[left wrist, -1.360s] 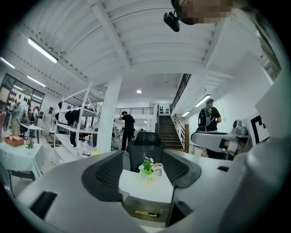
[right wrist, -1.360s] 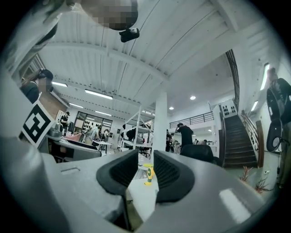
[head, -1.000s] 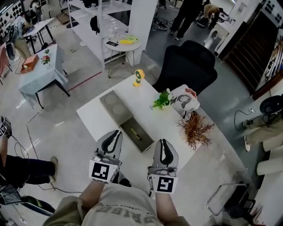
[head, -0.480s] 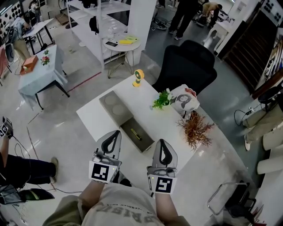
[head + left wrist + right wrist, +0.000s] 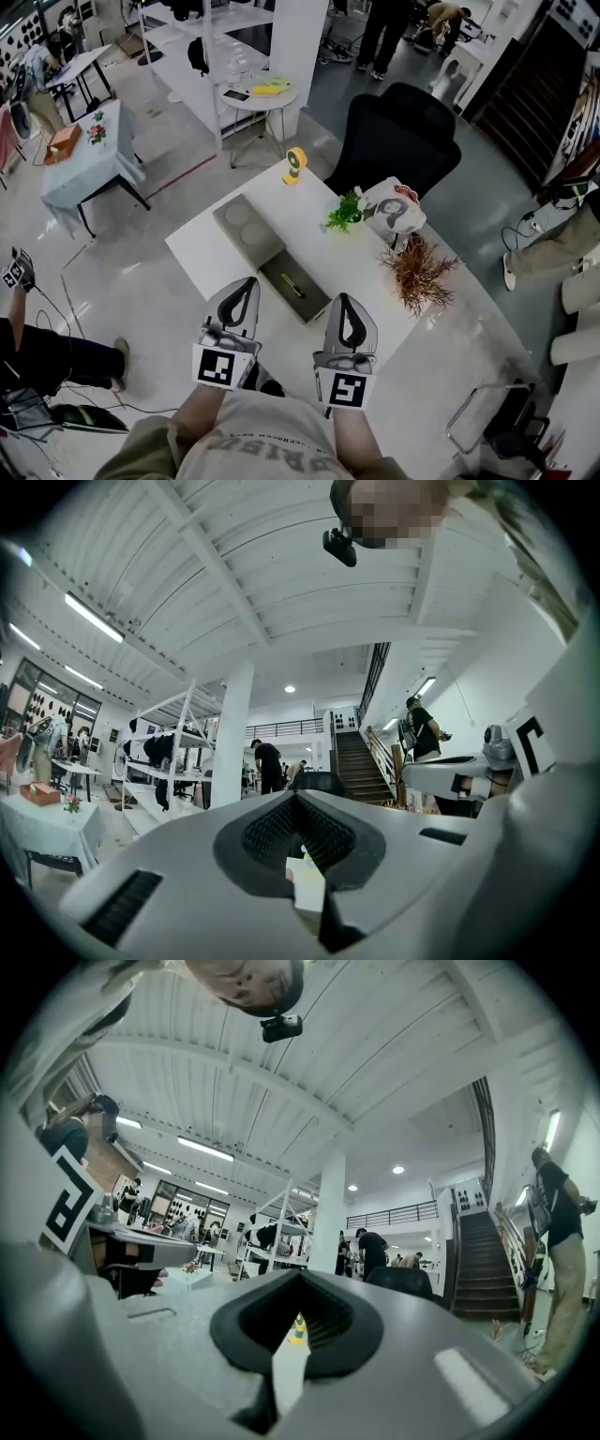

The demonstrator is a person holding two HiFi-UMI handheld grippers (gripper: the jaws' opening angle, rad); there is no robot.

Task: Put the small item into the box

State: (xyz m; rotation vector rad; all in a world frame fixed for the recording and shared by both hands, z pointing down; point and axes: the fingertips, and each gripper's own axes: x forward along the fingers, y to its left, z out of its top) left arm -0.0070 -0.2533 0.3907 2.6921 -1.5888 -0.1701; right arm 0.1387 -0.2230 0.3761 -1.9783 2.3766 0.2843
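On the white table (image 5: pixel 342 267) lies a grey box (image 5: pixel 313 304), open on top, with a small yellow and dark item (image 5: pixel 292 284) inside it. Beside it, farther away, rests a grey slab (image 5: pixel 246 228) with two round hollows. My left gripper (image 5: pixel 246 287) hangs just left of the box at the table's near edge, jaws shut and empty. My right gripper (image 5: pixel 344 303) floats over the table just right of the box, also shut and empty. In the left gripper view (image 5: pixel 298 801) and the right gripper view (image 5: pixel 300 1279) the jaws meet with nothing between them.
A yellow desk fan (image 5: pixel 295 164), a green plant (image 5: pixel 345 211), a printed cushion (image 5: pixel 394 211) and a reddish dried bush (image 5: pixel 417 272) stand along the far and right parts of the table. A black chair (image 5: pixel 398 141) sits behind it. People move about in the background.
Both grippers' jaws have closed from slightly parted to fully shut. The hands have stayed in place. A person has stepped into view at the right edge.
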